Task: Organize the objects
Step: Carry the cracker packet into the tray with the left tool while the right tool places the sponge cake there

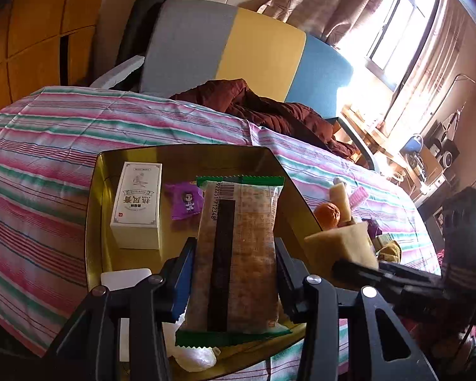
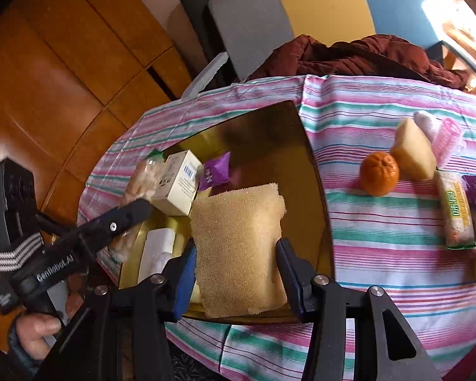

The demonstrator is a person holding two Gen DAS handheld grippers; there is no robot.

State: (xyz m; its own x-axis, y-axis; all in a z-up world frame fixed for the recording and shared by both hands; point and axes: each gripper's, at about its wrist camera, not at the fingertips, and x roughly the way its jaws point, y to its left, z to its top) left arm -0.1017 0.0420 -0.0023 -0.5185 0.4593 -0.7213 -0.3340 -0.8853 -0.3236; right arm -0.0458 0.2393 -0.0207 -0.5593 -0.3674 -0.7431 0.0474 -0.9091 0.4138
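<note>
A striped bedsheet (image 2: 380, 222) carries a gold tray (image 1: 95, 222) near a window (image 1: 393, 31). Over the tray, the left gripper (image 1: 234, 273) clamps a snack packet (image 1: 234, 254); the right gripper (image 2: 236, 273) clamps a sponge (image 2: 238, 247).

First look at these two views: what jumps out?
Both tongs are loaded over the gold tray on the striped cloth: the left tongs grip a long snack packet, the right tongs a tan sponge. In the tray sit a white box and a purple sachet. An orange waits on the cloth to the tray's right.
</note>
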